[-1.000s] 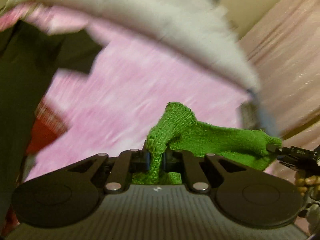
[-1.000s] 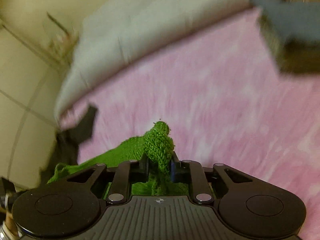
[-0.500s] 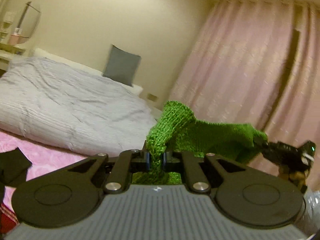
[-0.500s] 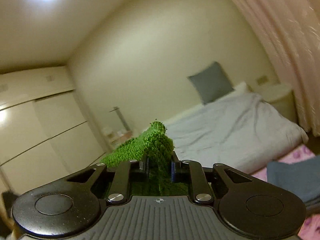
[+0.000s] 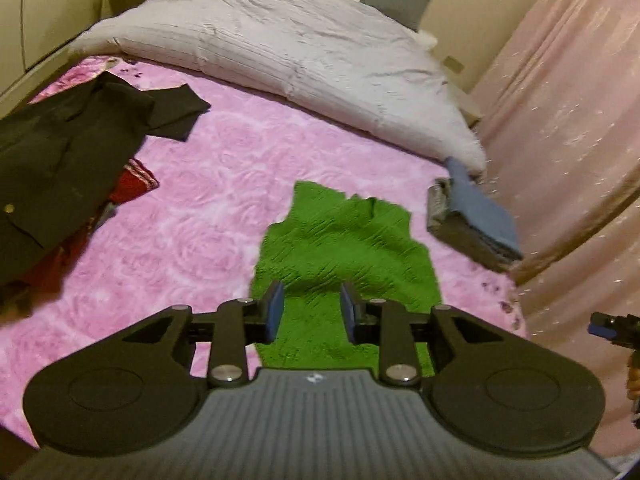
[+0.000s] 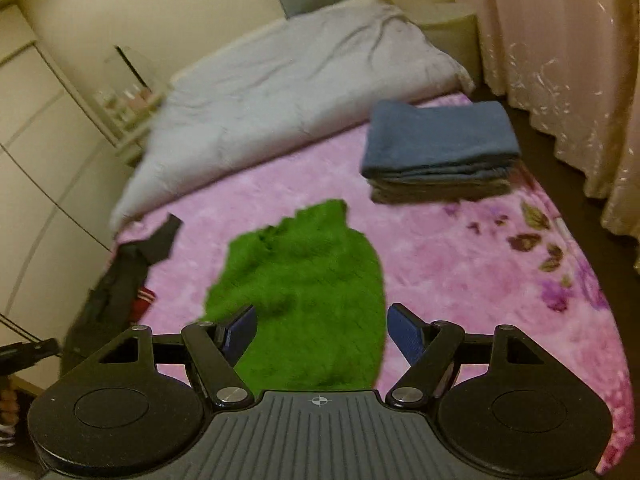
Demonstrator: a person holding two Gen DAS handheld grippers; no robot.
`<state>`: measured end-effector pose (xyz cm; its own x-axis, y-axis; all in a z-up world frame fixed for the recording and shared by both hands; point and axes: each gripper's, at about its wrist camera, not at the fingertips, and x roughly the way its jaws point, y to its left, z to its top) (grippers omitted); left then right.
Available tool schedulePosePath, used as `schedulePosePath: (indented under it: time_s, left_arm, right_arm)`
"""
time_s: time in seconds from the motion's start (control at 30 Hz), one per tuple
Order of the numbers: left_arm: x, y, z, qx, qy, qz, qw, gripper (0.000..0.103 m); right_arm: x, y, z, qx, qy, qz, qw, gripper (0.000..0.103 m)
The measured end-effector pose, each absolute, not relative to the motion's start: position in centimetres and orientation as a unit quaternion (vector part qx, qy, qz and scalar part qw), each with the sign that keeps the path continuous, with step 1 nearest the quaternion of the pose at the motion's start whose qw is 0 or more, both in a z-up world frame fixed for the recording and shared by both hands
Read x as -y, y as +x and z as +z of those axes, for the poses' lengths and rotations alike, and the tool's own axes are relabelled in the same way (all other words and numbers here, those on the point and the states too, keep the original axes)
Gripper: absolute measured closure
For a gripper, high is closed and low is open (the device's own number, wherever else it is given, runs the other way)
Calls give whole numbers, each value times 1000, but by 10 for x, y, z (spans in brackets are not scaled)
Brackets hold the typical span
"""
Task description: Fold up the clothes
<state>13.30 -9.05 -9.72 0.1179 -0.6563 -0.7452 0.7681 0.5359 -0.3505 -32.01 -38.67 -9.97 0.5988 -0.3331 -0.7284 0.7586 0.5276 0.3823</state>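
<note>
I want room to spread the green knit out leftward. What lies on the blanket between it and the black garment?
Nothing: in the left wrist view, only bare pink blanket separates the green knit from the black garment. A red item pokes out at the garment's edge.

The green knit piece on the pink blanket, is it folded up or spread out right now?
Spread out: the green knit piece lies flat on the pink blanket, with no neat fold showing. Both grippers are open above it.

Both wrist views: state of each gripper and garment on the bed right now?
left gripper: open, empty, above the sweater.
right gripper: open wider, empty.
green sweater: released, lying spread on the pink blanket, not folded.
black garment: unfolded, heaped at the bed's left.
red garment: partly under the black one.
blue stack: folded.
white duvet: rumpled.
</note>
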Motion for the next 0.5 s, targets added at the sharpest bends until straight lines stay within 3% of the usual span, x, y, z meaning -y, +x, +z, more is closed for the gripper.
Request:
schedulePosePath:
  time_s: [0.13,0.5]
  left_arm:
    - [100,111,-98,-469,56,-460,752,65]
    - [107,66,-173,-563,109,-388,721,63]
  right_arm:
    - [401,-327,-110,-318,371,-337,805,28]
    - [393,-342,-197,-404,439,-324,735,28]
